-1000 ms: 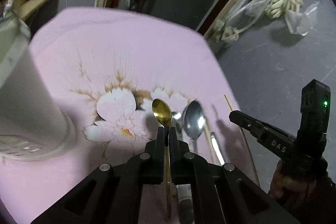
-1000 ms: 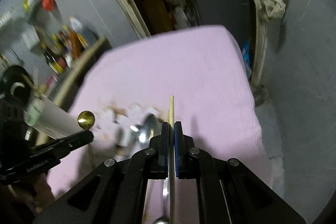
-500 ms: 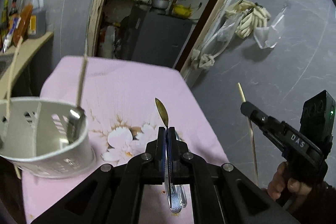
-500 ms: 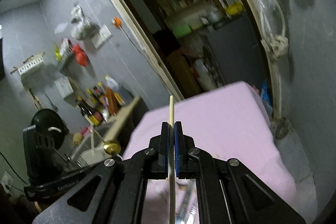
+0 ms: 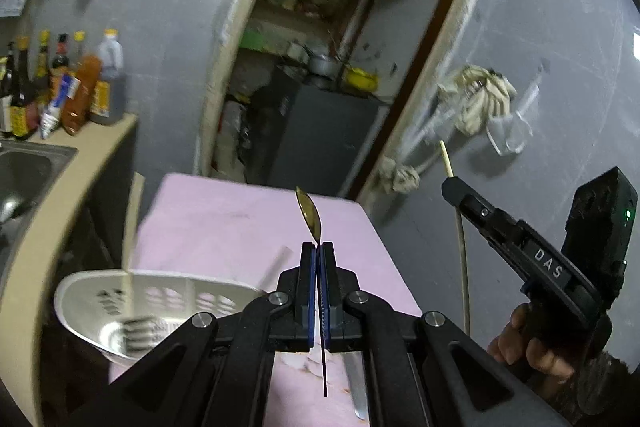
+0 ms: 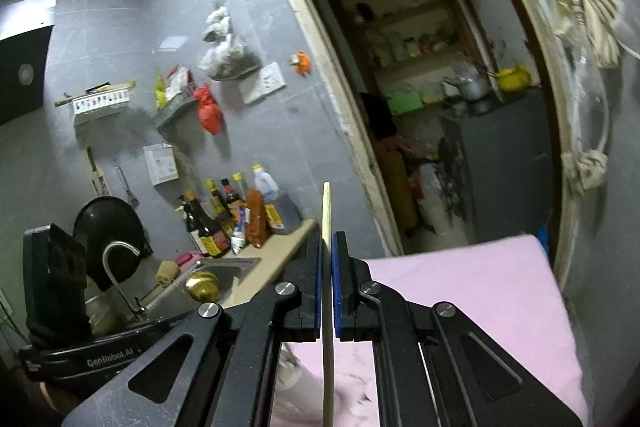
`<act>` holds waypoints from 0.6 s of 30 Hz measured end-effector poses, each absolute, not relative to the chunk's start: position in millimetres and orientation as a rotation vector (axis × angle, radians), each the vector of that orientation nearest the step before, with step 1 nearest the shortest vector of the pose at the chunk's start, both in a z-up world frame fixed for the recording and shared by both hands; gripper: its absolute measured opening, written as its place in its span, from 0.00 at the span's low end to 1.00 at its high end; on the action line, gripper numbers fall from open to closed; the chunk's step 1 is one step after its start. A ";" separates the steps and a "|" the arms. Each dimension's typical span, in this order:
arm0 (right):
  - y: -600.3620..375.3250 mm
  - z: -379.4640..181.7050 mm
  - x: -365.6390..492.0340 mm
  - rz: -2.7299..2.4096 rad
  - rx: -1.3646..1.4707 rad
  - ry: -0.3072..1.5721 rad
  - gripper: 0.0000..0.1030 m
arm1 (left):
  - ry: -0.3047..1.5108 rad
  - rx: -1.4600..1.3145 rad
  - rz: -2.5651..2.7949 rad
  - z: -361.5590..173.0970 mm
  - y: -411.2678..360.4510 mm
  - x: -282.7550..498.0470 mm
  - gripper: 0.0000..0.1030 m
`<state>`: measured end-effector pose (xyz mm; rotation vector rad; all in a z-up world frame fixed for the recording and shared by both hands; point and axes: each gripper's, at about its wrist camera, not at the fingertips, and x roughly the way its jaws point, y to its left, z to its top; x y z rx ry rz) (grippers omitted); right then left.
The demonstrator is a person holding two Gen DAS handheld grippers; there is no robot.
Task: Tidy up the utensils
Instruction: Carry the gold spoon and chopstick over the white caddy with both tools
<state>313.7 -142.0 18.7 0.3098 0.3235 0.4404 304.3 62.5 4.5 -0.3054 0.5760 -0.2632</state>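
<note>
My left gripper (image 5: 319, 247) is shut on a gold spoon (image 5: 309, 215), bowl up, held high above the pink table (image 5: 224, 223). The spoon's bowl also shows in the right wrist view (image 6: 203, 285). My right gripper (image 6: 327, 239) is shut on a wooden chopstick (image 6: 326, 211), held upright; it appears in the left wrist view (image 5: 450, 187) at the right. A white perforated utensil holder (image 5: 120, 303) stands at the lower left of the table, with a chopstick and a utensil blurred inside it. A silver utensil (image 5: 356, 383) lies on the cloth below my left gripper.
A counter with sauce bottles (image 5: 64, 87) and a steel sink (image 5: 24, 171) runs along the left. A doorway (image 5: 320, 67) opens behind the table onto a dark cabinet. A rag mop (image 5: 480, 99) hangs on the grey wall at the right.
Both grippers have risen and tilted up with their utensils. The view has swung from the table top to the wall and doorway. The holder now sits lower in the left wrist view.
</note>
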 end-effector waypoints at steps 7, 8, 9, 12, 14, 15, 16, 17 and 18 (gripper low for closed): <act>-103.7 37.4 335.3 0.526 0.403 0.240 0.04 | 0.465 -0.340 -0.163 30.7 119.7 303.3 0.03; -97.1 38.3 338.4 0.532 0.417 0.228 0.04 | 0.456 -0.348 -0.150 31.4 126.5 303.1 0.03; -90.5 37.4 340.8 0.538 0.425 0.221 0.04 | 0.443 -0.362 -0.129 32.7 136.1 304.0 0.03; -68.1 31.8 349.8 0.543 0.447 0.205 0.04 | 0.400 -0.409 -0.047 34.9 170.4 305.5 0.03; -57.1 23.6 356.3 0.530 0.473 0.209 0.04 | 0.377 -0.421 -0.003 32.9 185.7 305.3 0.02; -51.0 18.1 361.0 0.518 0.484 0.220 0.04 | 0.374 -0.420 0.015 31.2 192.2 306.5 0.02; -45.7 11.7 365.6 0.503 0.498 0.233 0.04 | 0.373 -0.420 0.029 29.1 196.0 307.1 0.03; -43.4 5.7 368.6 0.490 0.511 0.242 0.04 | 0.375 -0.423 0.037 26.3 199.6 307.7 0.03; -41.0 -2.0 371.7 0.473 0.530 0.250 0.04 | 0.377 -0.426 0.041 23.9 202.4 308.6 0.03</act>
